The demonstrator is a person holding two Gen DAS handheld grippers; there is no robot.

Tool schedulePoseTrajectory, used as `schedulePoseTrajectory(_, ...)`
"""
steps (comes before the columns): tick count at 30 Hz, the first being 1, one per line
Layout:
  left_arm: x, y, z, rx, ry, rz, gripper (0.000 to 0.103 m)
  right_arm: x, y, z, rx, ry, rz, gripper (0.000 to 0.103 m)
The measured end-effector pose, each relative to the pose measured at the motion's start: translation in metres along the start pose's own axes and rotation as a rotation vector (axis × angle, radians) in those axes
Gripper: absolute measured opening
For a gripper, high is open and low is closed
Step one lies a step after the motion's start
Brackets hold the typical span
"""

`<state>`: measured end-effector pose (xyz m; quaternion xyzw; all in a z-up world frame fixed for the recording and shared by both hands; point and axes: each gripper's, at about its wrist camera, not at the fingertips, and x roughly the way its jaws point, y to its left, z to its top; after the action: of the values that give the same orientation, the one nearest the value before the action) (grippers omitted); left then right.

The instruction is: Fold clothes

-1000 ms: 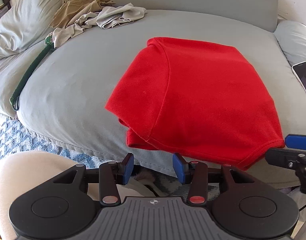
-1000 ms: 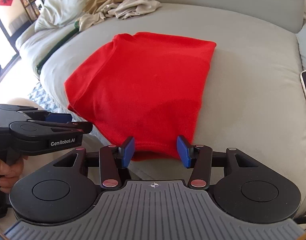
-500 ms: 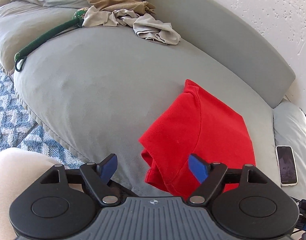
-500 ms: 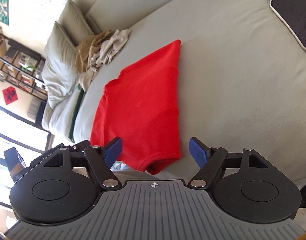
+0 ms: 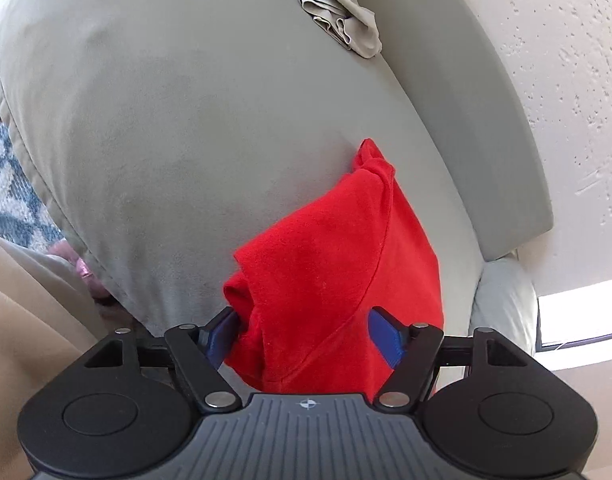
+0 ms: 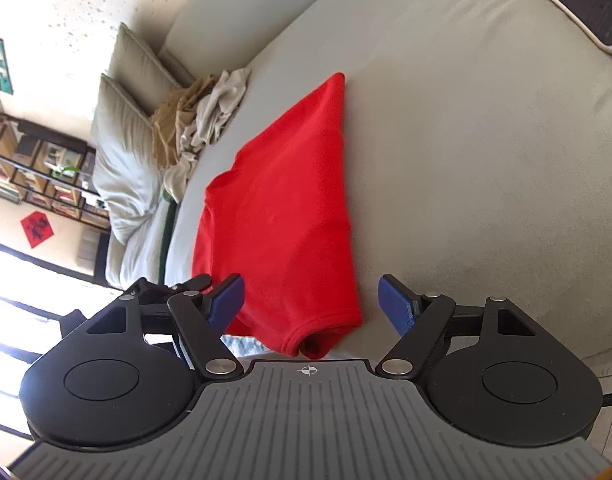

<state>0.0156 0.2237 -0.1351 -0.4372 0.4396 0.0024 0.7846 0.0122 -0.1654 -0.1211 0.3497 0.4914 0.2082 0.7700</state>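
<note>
Straddling the near left corner of the red shirt [image 5: 329, 272] is my left hand-held gripper [image 5: 304, 336], spread. Right hand-held gripper [image 6: 309, 304] spread about the near right hem corner. Shirt lies on the sofa cushion [image 6: 465, 160], long axis running away. Near edge hidden; contact unclear.

left tool [image 5: 302, 334]: now wide open, red shirt [image 5: 337, 264] corner between its fingers | right tool [image 6: 309, 304]: widened, closer to hem
</note>
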Motion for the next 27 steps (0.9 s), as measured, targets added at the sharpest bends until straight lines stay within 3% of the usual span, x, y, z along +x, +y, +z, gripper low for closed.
schedulePoseTrajectory(8, 0.011, -0.007, -0.007, 0.066, 0.014, 0.064, 0.073, 0.001, -0.008, 0.003, 0.005, -0.014, -0.007, 0.078)
schedulePoseTrajectory(16, 0.015, -0.040, -0.010, 0.254, -0.032, 0.117, 0.070, 0.000, -0.013, 0.004, -0.003, -0.021, -0.007, 0.078)
schedulePoseTrajectory(20, 0.024, -0.052, -0.012, 0.320, -0.052, 0.190, 0.076, -0.001, -0.015, 0.005, -0.001, -0.027, -0.005, 0.078)
schedulePoseTrajectory(23, 0.021, -0.061, -0.020, 0.432, -0.118, 0.274, 0.077, -0.002, -0.017, 0.006, -0.002, -0.033, -0.006, 0.078)
schedulePoseTrajectory(27, 0.027, -0.062, -0.018, 0.413, -0.075, 0.223, 0.069, -0.001, -0.019, 0.007, -0.001, -0.036, -0.004, 0.078)
